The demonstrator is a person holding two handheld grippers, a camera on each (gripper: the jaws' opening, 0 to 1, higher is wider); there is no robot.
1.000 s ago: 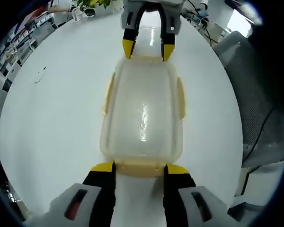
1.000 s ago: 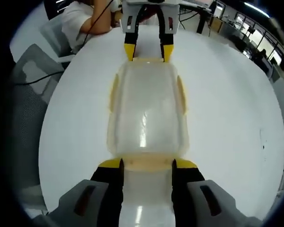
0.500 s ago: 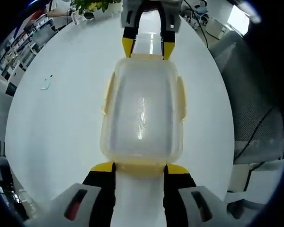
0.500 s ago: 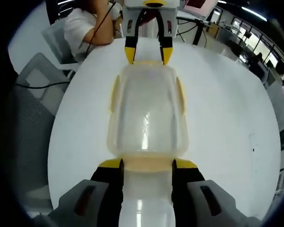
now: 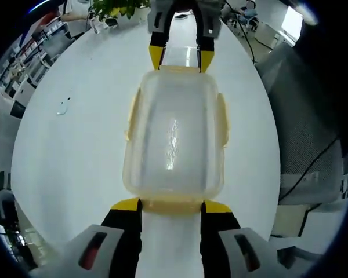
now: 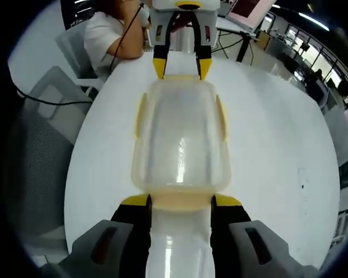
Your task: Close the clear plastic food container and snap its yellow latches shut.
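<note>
Now container (image 5: 174, 139) w/ lid on, betw. left gripper (image 5: 171, 207) & right gripper (image 6: 180, 201), jaws wide.

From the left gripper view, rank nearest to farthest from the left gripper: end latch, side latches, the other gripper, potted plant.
1. Near yellow end latch, between the left gripper jaws.
2. Yellow side latches, mid-container, both sides.
3. Right gripper, at the far end.
4. Green potted plant, beyond the white table.

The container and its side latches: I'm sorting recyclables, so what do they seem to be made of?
The container looks like clear, slightly cloudy glossy plastic: the white table shows through it and a bright glare streak runs down its top. The side latches look like opaque pale yellow plastic, smooth and duller. The exact plastic type can't be told.
</note>
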